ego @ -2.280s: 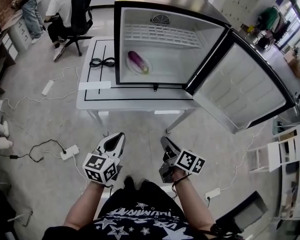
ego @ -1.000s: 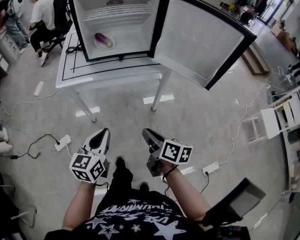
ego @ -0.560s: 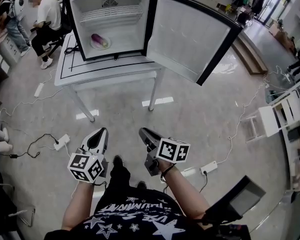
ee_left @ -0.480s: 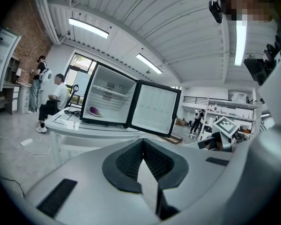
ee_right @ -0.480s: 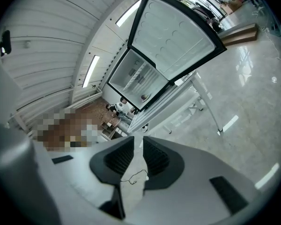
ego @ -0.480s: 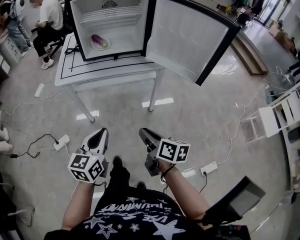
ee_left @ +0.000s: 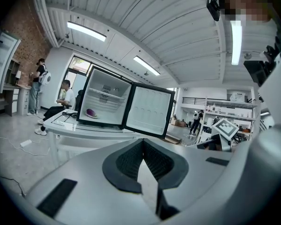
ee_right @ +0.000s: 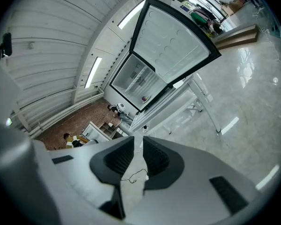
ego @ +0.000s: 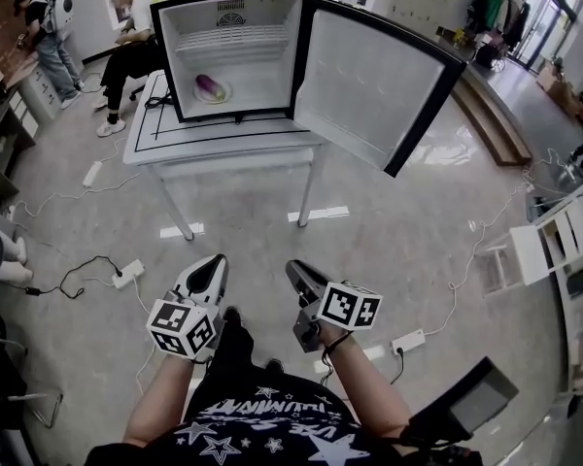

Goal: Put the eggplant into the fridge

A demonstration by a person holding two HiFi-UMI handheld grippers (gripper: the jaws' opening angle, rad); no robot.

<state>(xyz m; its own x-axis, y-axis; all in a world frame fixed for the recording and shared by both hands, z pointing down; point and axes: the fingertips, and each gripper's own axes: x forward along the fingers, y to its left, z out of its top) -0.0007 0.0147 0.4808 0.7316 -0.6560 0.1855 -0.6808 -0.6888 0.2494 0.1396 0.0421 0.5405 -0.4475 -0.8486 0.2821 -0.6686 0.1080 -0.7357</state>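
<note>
The left gripper (ego: 212, 266) is held low, just over the floor (ego: 398, 231). Its jaws are closed with the tips touching, and nothing is between them. The right gripper (ego: 296, 270) is just beside it. Its jaws are open only a crack and they hold nothing. Through the crack you can see a bit of floor and a thin wire.

Each gripper has a cube with black and white square marks: the left cube (ego: 183, 326) and the right cube (ego: 350, 306). The marks are patterns, not words.

Far ahead of both jaws stands the fridge (ego: 235, 13) on a white worktop (ego: 223, 142). Its door (ego: 369, 85) is swung wide open, off to the right of the jaws. The eggplant (ego: 210, 86) is inside the fridge. It lies on a white plate (ego: 226, 89) on the fridge bottom, toward the left side, well apart from both jaws. A white wire shelf (ego: 235, 42) sits above it.

A black cable (ego: 157, 98) lies on the worktop, left of the fridge. A white power strip (ego: 128, 280) lies on the floor, left of the left jaws. Another power strip (ego: 409, 340) lies to the right of the right jaws.

The dark shirt (ego: 262, 425) behind the jaws has white stars and big letters, but they are too cut off to read. Far ahead and to the left, one person (ego: 136, 51) sits and another person (ego: 49, 42) stands.
</note>
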